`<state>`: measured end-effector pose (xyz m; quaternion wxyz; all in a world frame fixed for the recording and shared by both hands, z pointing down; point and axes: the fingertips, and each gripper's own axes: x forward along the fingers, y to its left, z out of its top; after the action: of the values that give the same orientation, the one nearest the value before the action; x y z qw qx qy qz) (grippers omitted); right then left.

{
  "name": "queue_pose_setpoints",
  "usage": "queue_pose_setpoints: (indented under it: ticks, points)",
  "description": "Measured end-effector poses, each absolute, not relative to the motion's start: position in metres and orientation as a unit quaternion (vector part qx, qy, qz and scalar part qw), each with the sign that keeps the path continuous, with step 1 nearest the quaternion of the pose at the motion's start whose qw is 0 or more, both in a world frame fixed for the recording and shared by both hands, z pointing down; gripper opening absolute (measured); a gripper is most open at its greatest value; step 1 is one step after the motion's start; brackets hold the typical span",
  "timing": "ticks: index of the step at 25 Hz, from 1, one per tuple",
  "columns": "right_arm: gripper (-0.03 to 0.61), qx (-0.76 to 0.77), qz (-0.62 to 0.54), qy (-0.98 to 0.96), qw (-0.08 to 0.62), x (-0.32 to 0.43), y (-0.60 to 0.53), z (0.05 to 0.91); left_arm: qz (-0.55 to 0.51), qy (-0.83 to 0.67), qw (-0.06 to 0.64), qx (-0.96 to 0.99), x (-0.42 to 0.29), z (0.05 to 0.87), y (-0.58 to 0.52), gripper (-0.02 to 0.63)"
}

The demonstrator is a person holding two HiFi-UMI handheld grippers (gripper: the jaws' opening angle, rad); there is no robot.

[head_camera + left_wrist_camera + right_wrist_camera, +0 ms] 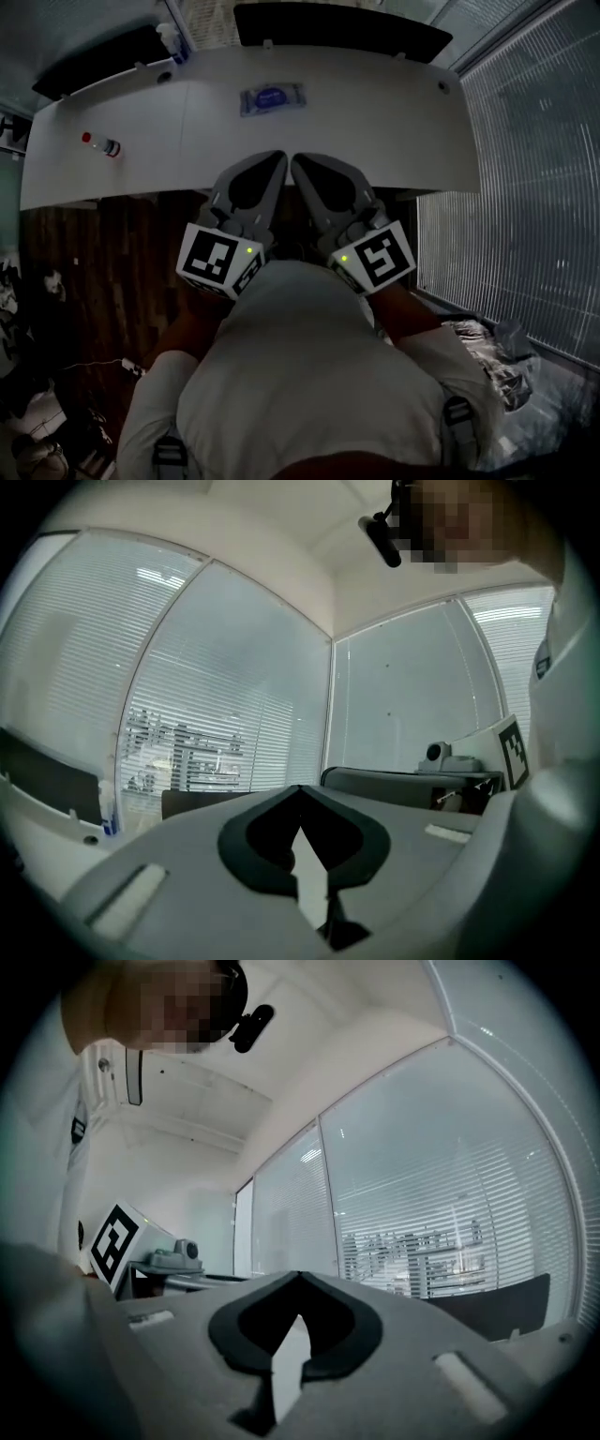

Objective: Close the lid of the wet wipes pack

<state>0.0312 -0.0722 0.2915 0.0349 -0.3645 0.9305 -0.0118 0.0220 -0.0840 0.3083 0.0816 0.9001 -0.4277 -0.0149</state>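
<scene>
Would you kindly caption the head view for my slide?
Both shut, the left gripper and right gripper hover short of the wet wipes pack on the white table.

The wet wipes pack (272, 98) is pale with a blue label, on a white table (375, 122). The left gripper (274, 161) and right gripper (302, 163) are grey, with black-and-white square-patterned cubes. The bottle (100, 144) has a red cap.

Table (375, 112): was white and long, with rounded corners.
Floor (84, 281): was dark wood planks, seen on the table's near side.
Windows (534, 187): were tall panes behind slatted blinds, along the right.
Chairs (337, 33): two dark backs stood at the table's far edge.
Ceiling (281, 536): was plain white.
Light: was dim and grey, filtering through the blinds.
</scene>
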Motion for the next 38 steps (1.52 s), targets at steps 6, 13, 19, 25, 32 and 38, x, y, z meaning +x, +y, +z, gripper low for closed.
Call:
queue_pose_setpoints:
  ticks: [6,13,19,25,32,38]
  points:
    - [0.0,-0.364,-0.038,0.928,0.078,0.03,-0.043,0.274,-0.04,-0.419,0.078,0.904,0.014,0.277,-0.057,0.003]
    - [0.0,-0.362,-0.048,0.927,0.083,0.026,-0.022,0.283,-0.048,-0.414,0.09,0.905,0.008,0.282,-0.041,0.003]
    - [0.0,-0.365,-0.059,0.926,0.075,0.025,-0.019,0.281,-0.055,-0.405,0.082,0.909,0.012,0.283,-0.037,0.002]
    - [0.0,-0.373,-0.046,0.923,0.08,0.03,-0.025,0.28,-0.055,-0.409,0.087,0.907,0.008,0.282,-0.039,0.003]
    - [-0.002,-0.38,-0.033,0.922,0.06,0.028,-0.027,0.283,-0.058,-0.408,0.09,0.907,0.003,0.282,-0.039,0.002]
    - [-0.002,-0.377,-0.037,0.924,0.06,0.024,-0.025,0.282,-0.056,-0.413,0.097,0.904,0.001,0.285,-0.037,0.003]
